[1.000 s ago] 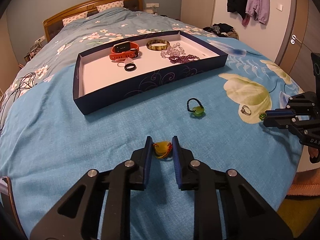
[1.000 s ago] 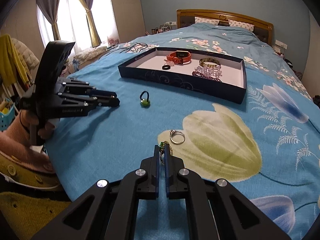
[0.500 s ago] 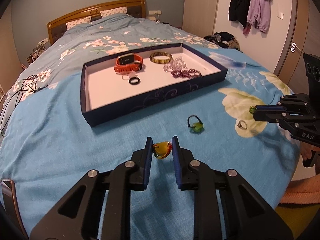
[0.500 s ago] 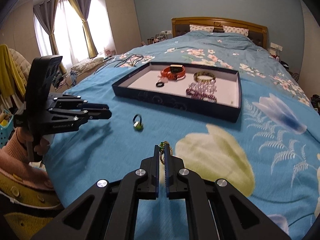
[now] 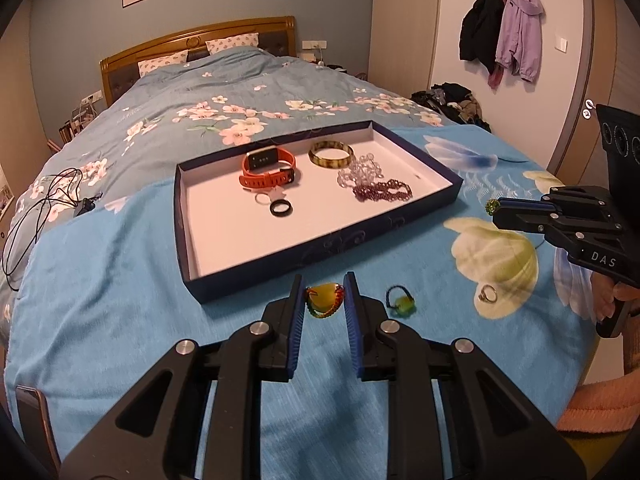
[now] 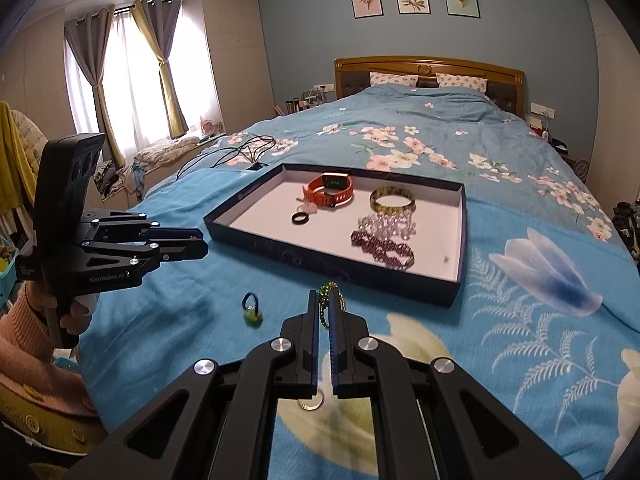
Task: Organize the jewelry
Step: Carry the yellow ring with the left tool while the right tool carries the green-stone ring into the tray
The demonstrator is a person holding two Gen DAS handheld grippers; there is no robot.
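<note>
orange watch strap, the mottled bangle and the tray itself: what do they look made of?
Orange watch strap: likely silicone or rubber; matte, with punched holes, curling softly.
Mottled bangle: rigid, glossy, amber-brown swirls; resin, horn or stone, can't tell.
Tray: probably printed cardboard, a box lid; thin straight walls, dark blue outside, plain white inside.

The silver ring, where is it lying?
The silver ring lies on the bedspread's pale flower, right of the green-bead hair tie, outside the tray.
</note>
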